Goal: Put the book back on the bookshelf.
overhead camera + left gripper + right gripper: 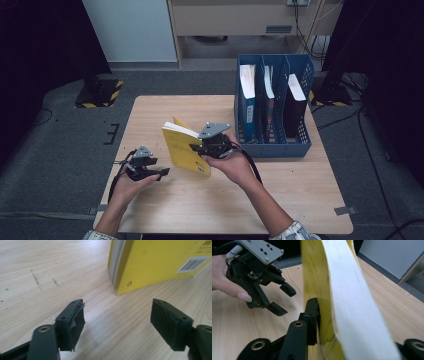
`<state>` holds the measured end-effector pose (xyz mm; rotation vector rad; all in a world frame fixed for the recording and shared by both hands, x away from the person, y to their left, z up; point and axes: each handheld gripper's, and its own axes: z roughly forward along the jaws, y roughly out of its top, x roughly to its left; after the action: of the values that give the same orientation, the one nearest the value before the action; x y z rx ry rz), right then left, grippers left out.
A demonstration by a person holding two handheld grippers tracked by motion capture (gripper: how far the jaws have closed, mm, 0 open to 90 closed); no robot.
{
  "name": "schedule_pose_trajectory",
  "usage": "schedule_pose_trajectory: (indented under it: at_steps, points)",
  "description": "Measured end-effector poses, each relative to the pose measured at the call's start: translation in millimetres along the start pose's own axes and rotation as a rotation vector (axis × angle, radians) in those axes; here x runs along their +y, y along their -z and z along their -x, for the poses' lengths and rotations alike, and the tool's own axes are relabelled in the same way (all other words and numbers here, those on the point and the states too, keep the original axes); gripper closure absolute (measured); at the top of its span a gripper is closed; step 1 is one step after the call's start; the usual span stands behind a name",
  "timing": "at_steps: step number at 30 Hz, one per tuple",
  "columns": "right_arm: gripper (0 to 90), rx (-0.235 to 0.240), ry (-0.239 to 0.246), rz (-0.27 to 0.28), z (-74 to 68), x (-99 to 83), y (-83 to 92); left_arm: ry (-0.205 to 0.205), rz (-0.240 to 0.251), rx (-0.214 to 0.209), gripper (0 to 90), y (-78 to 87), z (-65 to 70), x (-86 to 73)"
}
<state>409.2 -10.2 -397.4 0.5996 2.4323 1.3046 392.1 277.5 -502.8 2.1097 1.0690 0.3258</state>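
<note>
1. The yellow book [186, 148] stands on edge near the middle of the wooden table [310, 200], tilted, its lower corner resting on the tabletop as the left gripper view shows; its white page block [352, 305] faces up.
2. The right gripper [214, 145] is clamped on the book: in the right gripper view one black pad presses flat against the yellow cover, the pages lying between it and the opposite jaw.
3. The left gripper [150, 171] sits just left of the book, apart from it; its jaws stand wide with nothing between them and the bare table beneath.
4. The blue file rack [272, 145] stands to the right, touching nothing in hand; books already fill its slots, and a narrow slot between them looks free.
5. Judgement: the step in hand is carrying the book single-handed after a handover. The next move calls for lifting it clear, turning it upright, and aligning it with a free slot in the rack without striking the dividers.
</note>
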Motion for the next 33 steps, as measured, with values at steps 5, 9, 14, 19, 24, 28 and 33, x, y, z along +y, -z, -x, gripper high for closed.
schedule_pose_trajectory:
  at_steps: [5, 9, 14, 19, 24, 28, 33]
  points:
    - [73.4, -0.05, 0.005, -0.016, 7.7, 3.4, -3.4, 0.018, -0.023, 0.028, 17.2, -3.0, -2.4, -1.9]
    - [73.6, -0.08, -0.021, -0.014, 17.4, 4.3, -6.2, 0.022, -0.027, 0.039, 16.3, -3.1, -4.1, -2.3]
    - [73.9, -0.085, -0.062, -0.008, 26.5, 3.3, -7.7, 0.03, -0.026, 0.047, 16.4, -3.1, -5.9, -3.2]
    - [72.4, -0.052, -0.079, -0.015, 26.9, 3.9, -5.9, 0.024, -0.037, 0.057, 16.0, -4.2, -5.9, -3.2]
    - [69.9, -0.026, -0.094, -0.012, 26.7, 7.2, -4.8, 0.037, -0.024, 0.072, 15.8, -2.9, -7.4, -3.3]
    - [67.4, -0.004, -0.097, -0.007, 26.6, 10.0, -5.9, 0.041, -0.026, 0.072, 15.0, -3.4, -8.3, -4.0]
    - [67.7, 0.015, -0.097, -0.005, 25.7, 13.7, -8.3, 0.053, -0.028, 0.066, 15.0, -3.7, -9.6, -5.3]
